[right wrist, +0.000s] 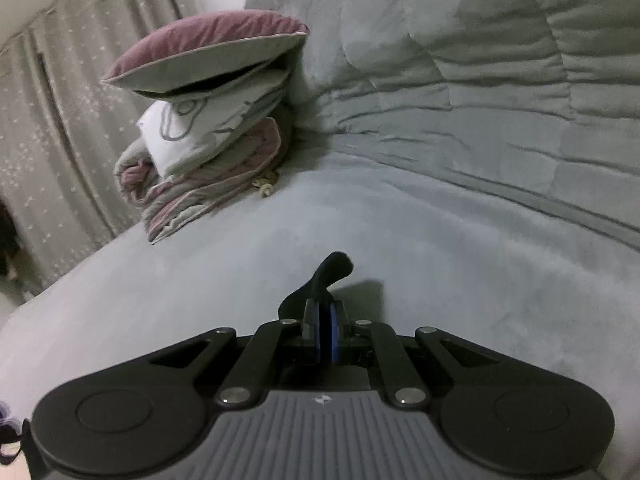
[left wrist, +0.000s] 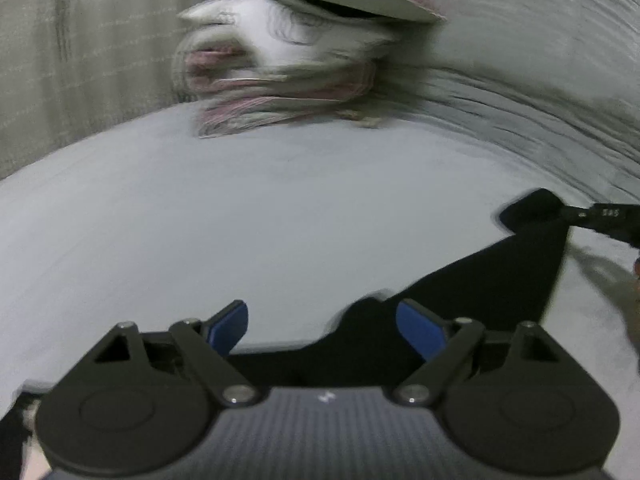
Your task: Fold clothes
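Note:
A black garment (left wrist: 492, 280) stretches over the grey bed sheet (left wrist: 200, 220) from the lower middle up to the right in the left wrist view. My left gripper (left wrist: 324, 330) stands open with its blue pads wide apart. A fold of the black cloth lies between them near the right pad, and neither pad presses on it. At the right edge of that view my right gripper (left wrist: 568, 214) pinches the garment's upper corner. In the right wrist view the right gripper (right wrist: 328, 332) is shut on the black garment (right wrist: 328, 276), a tuft of which sticks up past the pads.
A stack of folded bedding and pillows (right wrist: 208, 120) with a mauve cushion on top sits at the far left of the bed, blurred in the left wrist view (left wrist: 288, 60). A quilted grey duvet (right wrist: 480, 80) rises behind. Patterned curtains (right wrist: 60, 120) hang on the left.

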Demonstrator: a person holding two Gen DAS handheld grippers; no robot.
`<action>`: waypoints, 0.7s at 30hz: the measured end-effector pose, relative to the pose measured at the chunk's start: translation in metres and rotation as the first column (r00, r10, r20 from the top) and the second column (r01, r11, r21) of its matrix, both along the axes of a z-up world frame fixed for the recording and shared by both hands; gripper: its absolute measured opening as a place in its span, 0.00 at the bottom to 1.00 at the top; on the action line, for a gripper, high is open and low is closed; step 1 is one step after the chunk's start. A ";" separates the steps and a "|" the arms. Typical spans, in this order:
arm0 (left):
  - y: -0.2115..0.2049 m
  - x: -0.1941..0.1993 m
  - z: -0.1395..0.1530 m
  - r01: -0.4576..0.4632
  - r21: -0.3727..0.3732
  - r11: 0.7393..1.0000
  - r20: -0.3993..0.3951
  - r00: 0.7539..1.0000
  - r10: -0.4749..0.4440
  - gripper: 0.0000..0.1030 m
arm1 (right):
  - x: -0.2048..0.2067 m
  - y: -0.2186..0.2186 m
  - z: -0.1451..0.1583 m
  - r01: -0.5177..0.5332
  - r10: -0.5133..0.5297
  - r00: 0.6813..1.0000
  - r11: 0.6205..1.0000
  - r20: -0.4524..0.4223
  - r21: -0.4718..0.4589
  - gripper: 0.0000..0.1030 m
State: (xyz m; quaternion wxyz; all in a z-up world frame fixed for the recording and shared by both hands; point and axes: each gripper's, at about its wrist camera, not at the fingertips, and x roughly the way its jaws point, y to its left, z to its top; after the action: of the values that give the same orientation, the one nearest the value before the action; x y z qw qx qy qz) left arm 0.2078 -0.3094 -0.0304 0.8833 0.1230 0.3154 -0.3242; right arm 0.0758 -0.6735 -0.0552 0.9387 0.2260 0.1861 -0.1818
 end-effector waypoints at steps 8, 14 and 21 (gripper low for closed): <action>-0.142 0.029 -0.022 0.271 -0.129 0.954 -0.181 0.939 -0.291 0.83 | -0.024 -0.047 -0.008 0.070 -0.090 0.993 0.973 0.082 0.218 0.07; -0.197 0.009 -0.024 0.382 -0.134 0.915 -0.119 0.910 -0.397 0.78 | -0.037 -0.071 -0.017 0.214 -0.237 0.971 0.931 0.043 0.297 0.12; -0.251 -0.021 -0.026 0.442 -0.033 0.896 -0.036 0.896 -0.443 0.74 | -0.040 -0.079 -0.021 0.204 -0.236 0.971 0.912 0.047 0.355 0.13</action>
State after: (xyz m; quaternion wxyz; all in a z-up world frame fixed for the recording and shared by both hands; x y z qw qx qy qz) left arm 0.1863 -0.5600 -0.0566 0.7809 0.1741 0.2941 -0.5228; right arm 0.0360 -0.7528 -0.0764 0.8647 0.4157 0.1469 -0.2404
